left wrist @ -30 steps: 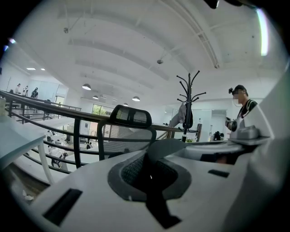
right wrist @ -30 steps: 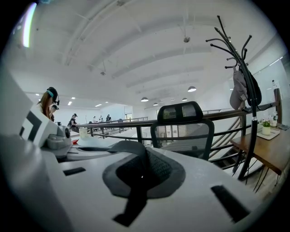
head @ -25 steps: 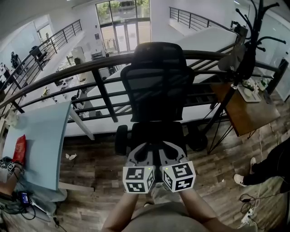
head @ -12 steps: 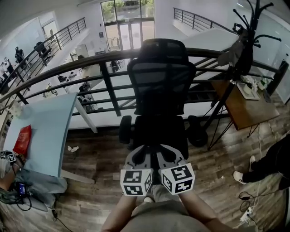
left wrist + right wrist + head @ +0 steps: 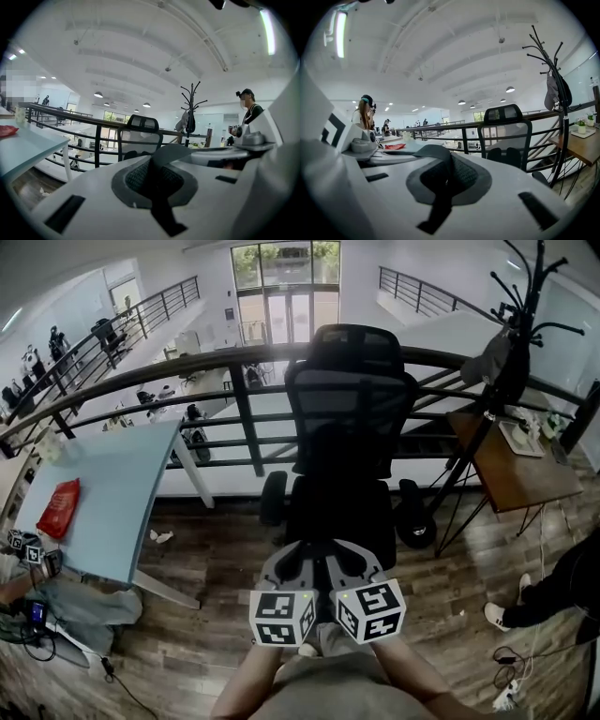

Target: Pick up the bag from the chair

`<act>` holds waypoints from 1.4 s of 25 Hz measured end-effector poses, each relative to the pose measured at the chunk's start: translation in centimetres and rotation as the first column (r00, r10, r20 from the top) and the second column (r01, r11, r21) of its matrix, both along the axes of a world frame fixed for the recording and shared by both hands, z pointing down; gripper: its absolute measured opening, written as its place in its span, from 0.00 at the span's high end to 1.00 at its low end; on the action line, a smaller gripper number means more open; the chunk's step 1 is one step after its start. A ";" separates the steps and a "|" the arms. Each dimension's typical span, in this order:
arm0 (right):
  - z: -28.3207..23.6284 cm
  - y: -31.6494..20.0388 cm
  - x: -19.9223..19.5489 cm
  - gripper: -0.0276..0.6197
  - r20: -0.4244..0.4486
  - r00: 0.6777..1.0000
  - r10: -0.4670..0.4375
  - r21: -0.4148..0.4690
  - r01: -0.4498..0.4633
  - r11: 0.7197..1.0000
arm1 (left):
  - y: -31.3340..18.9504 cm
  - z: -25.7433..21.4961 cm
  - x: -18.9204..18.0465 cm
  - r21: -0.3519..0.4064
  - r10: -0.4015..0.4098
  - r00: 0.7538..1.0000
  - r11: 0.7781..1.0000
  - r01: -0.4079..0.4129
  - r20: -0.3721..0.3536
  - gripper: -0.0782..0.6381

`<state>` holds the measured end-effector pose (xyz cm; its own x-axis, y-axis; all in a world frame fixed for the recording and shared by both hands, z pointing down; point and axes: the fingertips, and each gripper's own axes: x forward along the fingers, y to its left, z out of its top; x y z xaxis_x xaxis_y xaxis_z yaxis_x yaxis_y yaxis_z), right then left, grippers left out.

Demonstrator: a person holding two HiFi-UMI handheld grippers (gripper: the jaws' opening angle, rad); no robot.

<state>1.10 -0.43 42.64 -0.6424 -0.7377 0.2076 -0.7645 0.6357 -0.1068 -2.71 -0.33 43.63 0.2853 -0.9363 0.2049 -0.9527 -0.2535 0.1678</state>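
Looks steeply down on a black mesh office chair [image 5: 347,418] standing on a brown wood-plank floor [image 5: 216,559], with a dark metal railing [image 5: 234,395] just behind its back and an open lower level of a white-walled office beyond that. Shows tall glass doors [image 5: 286,296] far behind the chair, and curved white ceiling ribs with strip lights in both gripper views. Places a pale blue table [image 5: 112,493] left of the chair, with a red packet [image 5: 58,509] lying on it and a crumpled scrap of paper [image 5: 161,536] on the floor between table and chair. Places a black coat stand [image 5: 514,324] right of the chair, with a grey cloth item [image 5: 489,357] hanging from it, and a brown wooden desk [image 5: 520,474] beside the stand. Holds the left gripper [image 5: 305,549] and right gripper [image 5: 352,549] low and side by side, just in front of the chair's seat. Keeps both pairs of jaws pressed together with nothing between them. Cannot tell a bag apart from the dark seat in any view. Offers no print large enough to read, only black-and-white square markers on the two cubes [image 5: 281,617].
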 end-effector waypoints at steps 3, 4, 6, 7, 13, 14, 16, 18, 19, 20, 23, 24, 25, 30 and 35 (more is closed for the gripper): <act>-0.2 1.1 -0.2 0.95 0.003 1.000 -0.022 0.010 0.022 1.000 | 1.3 -0.1 -0.1 0.005 -0.015 1.000 1.000 0.015 0.002 0.88; -0.2 1.4 -0.2 0.95 0.004 1.000 -0.029 0.013 0.029 0.999 | 1.7 -0.2 -0.1 0.006 -0.020 1.000 1.000 0.020 0.003 0.88; -0.4 2.0 -0.3 0.95 0.003 0.999 -0.045 0.019 0.045 0.999 | 2.3 -0.4 -0.2 0.009 -0.030 1.000 1.000 0.030 0.004 0.88; -0.5 2.3 -0.4 0.95 0.003 0.999 -0.053 0.022 0.053 0.998 | 2.6 -0.5 -0.2 0.009 -0.035 0.999 0.999 0.035 0.003 0.88; -0.8 3.4 -0.6 0.95 0.003 0.996 -0.088 0.031 0.087 0.996 | 4.0 -0.8 -0.3 0.012 -0.058 0.998 0.998 0.059 -0.006 0.88; -0.8 3.6 -0.6 0.95 0.002 0.996 -0.091 0.030 0.091 0.995 | 4.1 -0.8 -0.3 0.011 -0.061 0.998 0.998 0.061 -0.009 0.88; -0.8 4.0 -0.7 0.95 0.000 0.995 -0.098 0.028 0.098 0.995 | 4.6 -0.7 -0.3 0.010 -0.065 0.998 0.998 0.065 -0.016 0.88; -0.8 4.3 -0.7 0.95 0.000 0.995 -0.104 0.026 0.104 0.994 | 4.9 -0.8 -0.4 0.011 -0.066 0.998 0.998 0.067 -0.020 0.88; -0.9 4.4 -0.7 0.95 0.000 0.994 -0.106 0.027 0.106 0.994 | 5.0 -0.9 -0.4 0.012 -0.067 0.998 0.998 0.067 -0.021 0.88; -0.9 4.4 -0.7 0.95 -0.001 0.994 -0.109 0.028 0.109 0.994 | 5.1 -1.0 -0.4 0.012 -0.068 0.997 0.998 0.068 -0.021 0.88; -1.1 4.6 -0.9 0.95 -0.002 0.993 -0.117 0.036 0.117 0.992 | 5.2 -1.1 -0.5 0.013 -0.073 0.997 0.997 0.073 -0.022 0.88; -1.1 4.6 -1.1 0.95 -0.002 0.993 -0.121 0.039 0.121 0.992 | 5.3 -1.1 -0.6 0.015 -0.076 0.997 0.997 0.076 -0.023 0.88; -1.2 4.6 -1.2 0.95 -0.002 0.992 -0.123 0.041 0.123 0.992 | 5.2 -1.2 -0.8 0.016 -0.078 0.997 0.997 0.078 -0.023 0.88; -1.2 4.3 -1.3 0.95 0.001 0.993 -0.121 0.039 0.121 0.992 | 4.9 -1.2 -0.8 0.022 -0.073 0.997 0.997 0.074 -0.017 0.88; -0.9 4.0 -1.4 0.95 0.001 0.993 -0.119 0.032 0.119 0.992 | 4.5 -1.1 -1.1 0.017 -0.071 0.997 0.997 0.071 -0.012 0.88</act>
<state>-0.34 3.54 41.72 -0.7266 -0.6621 0.1832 -0.6829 0.7254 -0.0867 -3.76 4.18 42.57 0.2203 -0.9577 0.1853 -0.9663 -0.1884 0.1754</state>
